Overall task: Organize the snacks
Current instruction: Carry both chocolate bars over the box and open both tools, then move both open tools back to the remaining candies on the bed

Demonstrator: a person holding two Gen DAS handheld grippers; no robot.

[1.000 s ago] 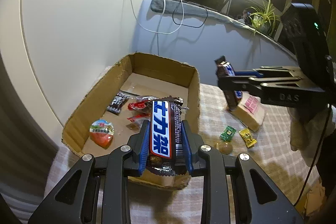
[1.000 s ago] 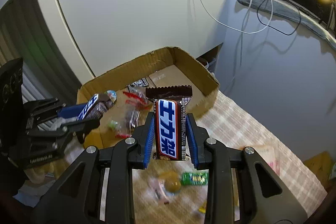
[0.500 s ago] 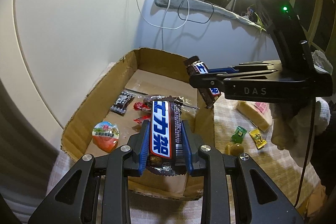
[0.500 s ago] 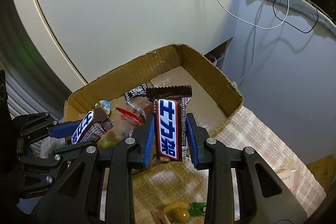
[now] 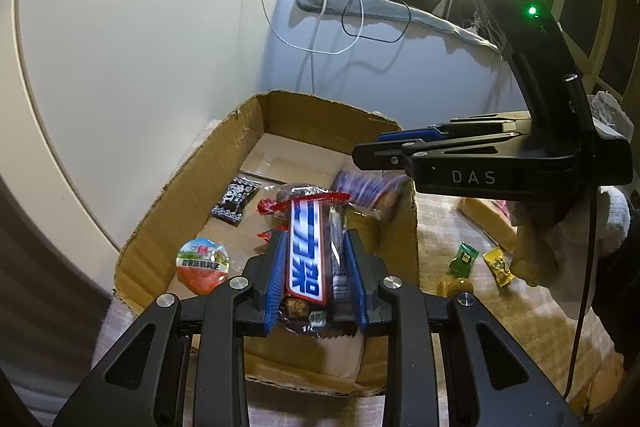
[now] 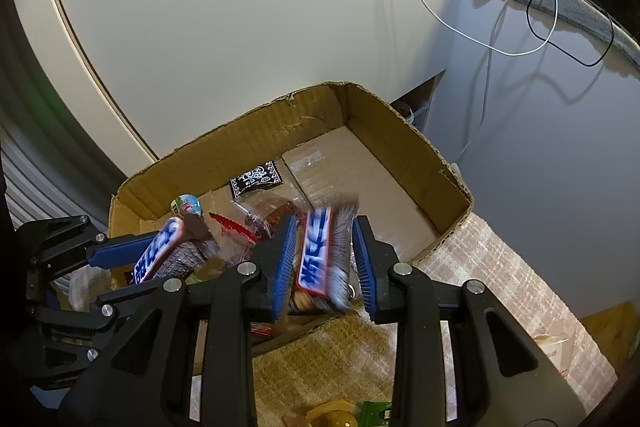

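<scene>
While the left gripper (image 5: 316,275) clamps one Snickers bar (image 5: 306,251) over the cardboard box (image 5: 160,223), the right gripper (image 6: 324,263) has parted fingers, its blurred Snickers bar (image 6: 318,251) loose between them. At 2 o'clock, loose candies (image 5: 464,259) lie on the table (image 5: 500,311).

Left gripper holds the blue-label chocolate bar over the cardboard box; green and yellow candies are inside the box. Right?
No. Left wrist view: the small green wrapped candy and yellow wrapped candy lie on the checked tablecloth, outside the brown cardboard box. Rest holds.
</scene>
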